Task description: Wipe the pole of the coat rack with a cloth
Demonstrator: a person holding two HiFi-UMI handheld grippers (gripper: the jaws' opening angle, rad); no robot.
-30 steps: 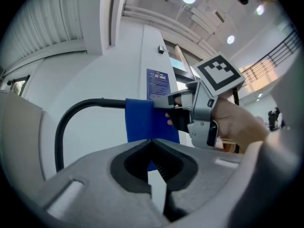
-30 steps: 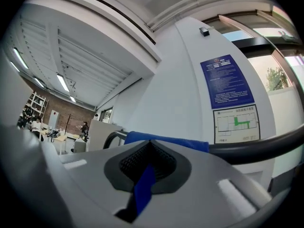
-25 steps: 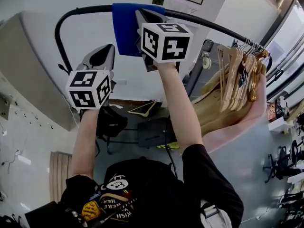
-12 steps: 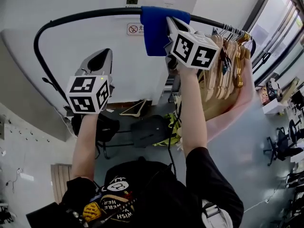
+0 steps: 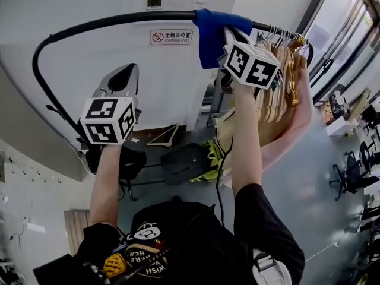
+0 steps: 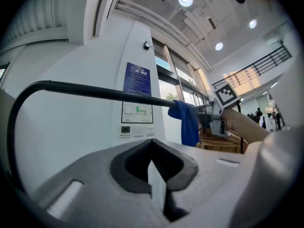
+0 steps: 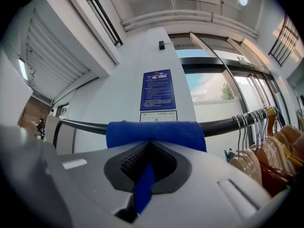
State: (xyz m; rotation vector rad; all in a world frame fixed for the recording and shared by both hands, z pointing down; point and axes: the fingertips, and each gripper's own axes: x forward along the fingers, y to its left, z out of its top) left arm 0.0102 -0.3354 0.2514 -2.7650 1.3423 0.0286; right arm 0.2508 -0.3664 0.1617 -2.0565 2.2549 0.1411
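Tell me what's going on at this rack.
A person holds a gripper in each hand. The right gripper is shut on a blue cloth draped over the black pole, next to the wooden hangers. The left gripper is shut on nothing, held lower, off the pole.

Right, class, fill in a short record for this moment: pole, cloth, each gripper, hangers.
pole: black, bent down at its left end
cloth: blue, draped over the pole
right gripper: shut on the cloth, at the pole
left gripper: shut, empty, below the pole, not touching it
hangers: wooden, bunched on the pole right of the cloth
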